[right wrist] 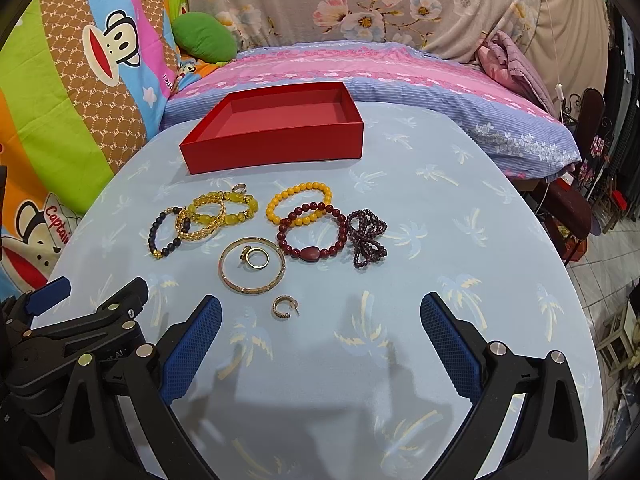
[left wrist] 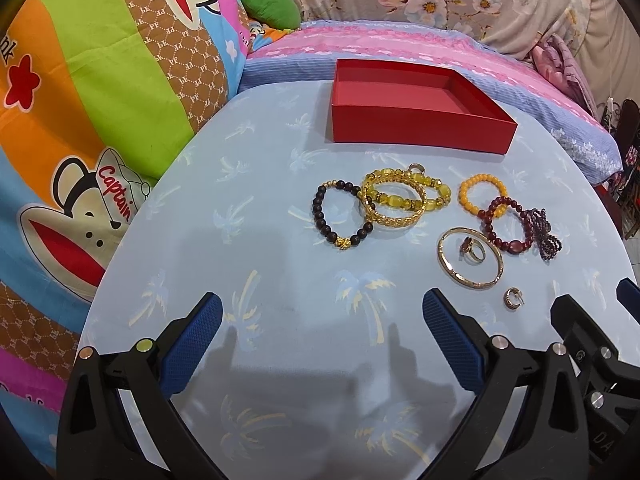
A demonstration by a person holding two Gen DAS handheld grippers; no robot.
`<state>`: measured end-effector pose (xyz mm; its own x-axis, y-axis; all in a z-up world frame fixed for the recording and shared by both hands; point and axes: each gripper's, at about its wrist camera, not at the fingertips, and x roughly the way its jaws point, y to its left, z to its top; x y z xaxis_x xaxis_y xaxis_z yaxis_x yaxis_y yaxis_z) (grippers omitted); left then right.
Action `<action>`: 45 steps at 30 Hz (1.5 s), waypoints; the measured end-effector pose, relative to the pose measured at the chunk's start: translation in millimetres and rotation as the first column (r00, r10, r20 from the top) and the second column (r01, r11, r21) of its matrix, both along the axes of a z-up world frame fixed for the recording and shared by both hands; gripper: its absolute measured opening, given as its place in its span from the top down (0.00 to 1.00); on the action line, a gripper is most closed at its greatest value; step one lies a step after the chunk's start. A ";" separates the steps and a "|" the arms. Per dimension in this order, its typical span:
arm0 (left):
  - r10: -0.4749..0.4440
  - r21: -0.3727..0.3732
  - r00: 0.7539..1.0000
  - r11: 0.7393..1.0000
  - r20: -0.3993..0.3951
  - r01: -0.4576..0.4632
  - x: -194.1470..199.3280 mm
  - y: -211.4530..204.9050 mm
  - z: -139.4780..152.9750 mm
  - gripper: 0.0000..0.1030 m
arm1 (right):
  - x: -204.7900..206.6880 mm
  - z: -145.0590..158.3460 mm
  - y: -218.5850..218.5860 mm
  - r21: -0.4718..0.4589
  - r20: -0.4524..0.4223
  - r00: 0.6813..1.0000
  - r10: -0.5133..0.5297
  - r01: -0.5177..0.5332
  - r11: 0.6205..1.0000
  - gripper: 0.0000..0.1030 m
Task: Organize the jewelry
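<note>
Palm-printed blue cloth covers the table, which stands against a bed with cartoon bedding on the left. Both my tools hover low over the near edge, and neither is holding anything. My right tool is spread wide, fingers released; my left tool is spread just as wide, sitting to the left of its partner.

Closest to me is the small gold hoop earring, lying just beyond my right tool's left finger and slightly left of that tool's centre. From the left tool it sits off to the far right, beyond the right finger, so I judge the right tool the better one to reach it. Just past the earring lies the gold bangle with two rings inside it. Farther out is a row of beaded bracelets: black at left, a yellow and gold tangle, orange, dark red, and a bunched garnet strand at right.

The red box stands empty at the far side, beyond all the jewelry, so every piece has to travel straight away from me.
</note>
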<state>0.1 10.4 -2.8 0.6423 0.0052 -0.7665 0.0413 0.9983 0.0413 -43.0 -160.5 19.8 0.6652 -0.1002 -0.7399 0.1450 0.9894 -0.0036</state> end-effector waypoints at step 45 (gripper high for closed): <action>0.000 0.006 1.000 1.000 0.004 0.000 -0.8 5.1 0.7 0.07 | -3.6 3.4 3.4 0.000 0.016 1.000 -0.002 0.002 1.000 0.07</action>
